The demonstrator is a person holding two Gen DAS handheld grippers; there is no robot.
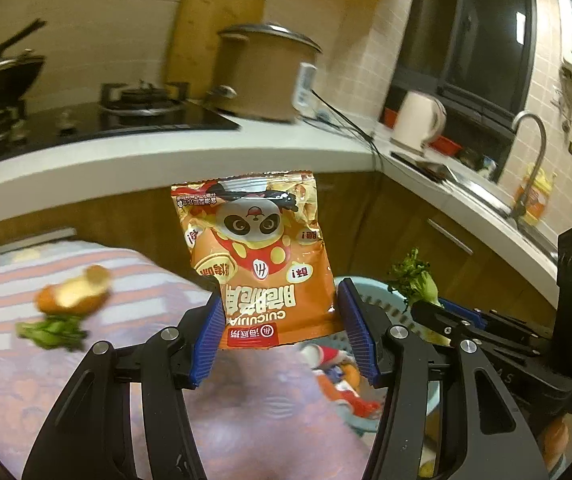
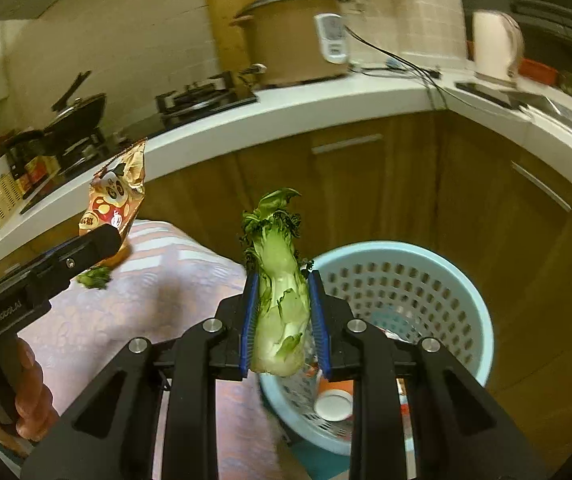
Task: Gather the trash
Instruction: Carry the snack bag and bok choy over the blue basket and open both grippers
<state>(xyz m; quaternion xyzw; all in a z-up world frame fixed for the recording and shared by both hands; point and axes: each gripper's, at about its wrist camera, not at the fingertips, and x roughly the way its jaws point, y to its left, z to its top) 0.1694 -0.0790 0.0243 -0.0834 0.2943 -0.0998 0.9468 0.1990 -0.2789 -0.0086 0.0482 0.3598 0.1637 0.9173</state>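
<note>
- Blue ribbed pads of the left gripper (image 1: 279, 330) press on the lower edges of an orange snack bag (image 1: 259, 256), which stands upright between them, its panda print upside down.
- Right gripper (image 2: 281, 320) is clamped on a bok choy (image 2: 279, 292); the pale stalk sits between the pads and the dark leaves stick up past the fingertips.
- In the left wrist view the right gripper shows at the right edge, bok choy leaves poking up from it, just above the basket (image 1: 370, 292).
- In the right wrist view the left gripper shows at the left edge with the bag raised; a hand (image 2: 25, 392) grips its handle.
- Pale blue perforated basket (image 2: 474, 320) stands on the floor just beyond the right gripper, beside the table; a cup (image 2: 332, 404) and coloured wrappers lie inside.
- Table with a pink striped cloth (image 1: 85, 380) lies under the left gripper.
- On the cloth, left of the bag, lie a piece of bread (image 1: 73, 294) and, just beside it, a leafy green scrap (image 1: 51, 332); both are blurred.
- Behind: a white counter (image 1: 165, 152) over wooden cabinets, carrying a gas stove (image 1: 141, 98), a wok (image 1: 1, 76), a brown rice cooker (image 1: 265, 76) and a white kettle (image 1: 420, 120).
- Sink tap (image 1: 534, 152) stands at the far right.
</note>
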